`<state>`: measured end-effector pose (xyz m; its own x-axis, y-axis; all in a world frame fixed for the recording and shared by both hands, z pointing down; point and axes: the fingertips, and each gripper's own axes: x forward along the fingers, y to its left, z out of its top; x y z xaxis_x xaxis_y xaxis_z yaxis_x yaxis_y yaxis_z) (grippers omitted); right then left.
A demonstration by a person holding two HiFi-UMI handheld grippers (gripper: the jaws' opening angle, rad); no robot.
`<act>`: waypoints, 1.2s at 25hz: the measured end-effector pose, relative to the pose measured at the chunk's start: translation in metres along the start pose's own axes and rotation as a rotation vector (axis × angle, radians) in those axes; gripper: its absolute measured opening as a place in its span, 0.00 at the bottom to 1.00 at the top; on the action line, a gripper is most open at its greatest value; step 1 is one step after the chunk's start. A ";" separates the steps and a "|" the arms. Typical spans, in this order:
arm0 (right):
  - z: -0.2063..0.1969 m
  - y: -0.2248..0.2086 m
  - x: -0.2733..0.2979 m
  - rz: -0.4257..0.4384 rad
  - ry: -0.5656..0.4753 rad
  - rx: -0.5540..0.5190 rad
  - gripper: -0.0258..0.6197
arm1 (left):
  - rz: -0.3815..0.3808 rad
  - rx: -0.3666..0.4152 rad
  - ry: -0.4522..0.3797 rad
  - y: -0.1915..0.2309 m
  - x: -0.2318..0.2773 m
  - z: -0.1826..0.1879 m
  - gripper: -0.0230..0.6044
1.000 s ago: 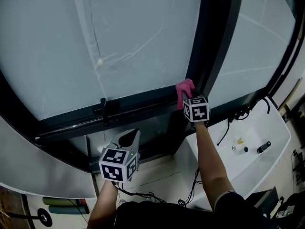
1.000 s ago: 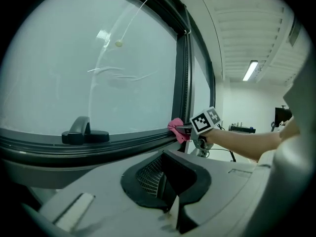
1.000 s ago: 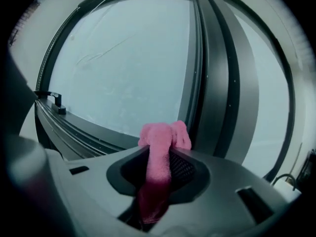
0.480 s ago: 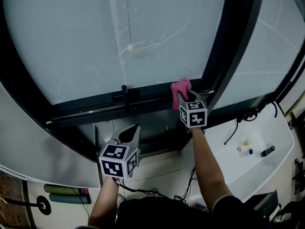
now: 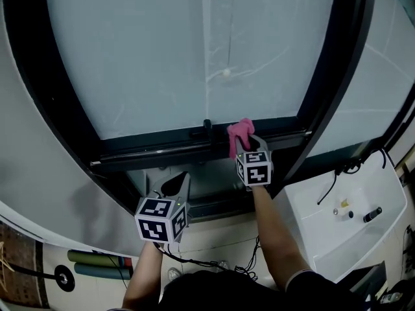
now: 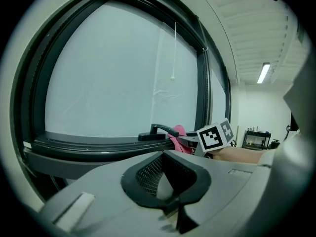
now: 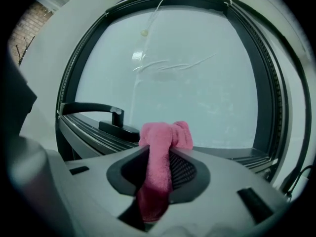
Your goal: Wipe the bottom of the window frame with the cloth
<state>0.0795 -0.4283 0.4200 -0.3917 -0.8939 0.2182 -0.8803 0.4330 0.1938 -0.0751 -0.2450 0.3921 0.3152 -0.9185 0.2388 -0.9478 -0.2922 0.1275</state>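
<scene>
Right gripper [image 5: 245, 146] clamped on the pink terry cloth [image 5: 240, 130], wad pressed on the black bottom window-frame rail [image 5: 155, 149] just right of the black lever handle [image 5: 207, 127], likely mid-wipe. Left gripper [image 5: 179, 184] closed, empty, parked near, clear of the rail.

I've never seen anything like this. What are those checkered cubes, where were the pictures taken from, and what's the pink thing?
No robot here: a person holds a tool with a claw in each hand; the cubes are part of those tools. One picture comes from a camera on the person's head, looking down; the other two from cameras riding on the tools. The right claw is shut on a pink cloth, held at the bottom of the window frame beside its handle. The left claw is shut and empty, lower down, off the frame.
</scene>
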 end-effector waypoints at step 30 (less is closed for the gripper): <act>0.053 0.262 0.025 0.059 -0.089 0.037 0.21 | 0.073 -0.032 -0.007 0.157 -0.120 -0.014 0.05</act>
<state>-0.1751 -0.3428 0.4256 -0.4639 -0.8744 0.1425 -0.8637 0.4822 0.1470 -0.2608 -0.1769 0.3971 0.2444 -0.9391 0.2415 -0.9664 -0.2153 0.1408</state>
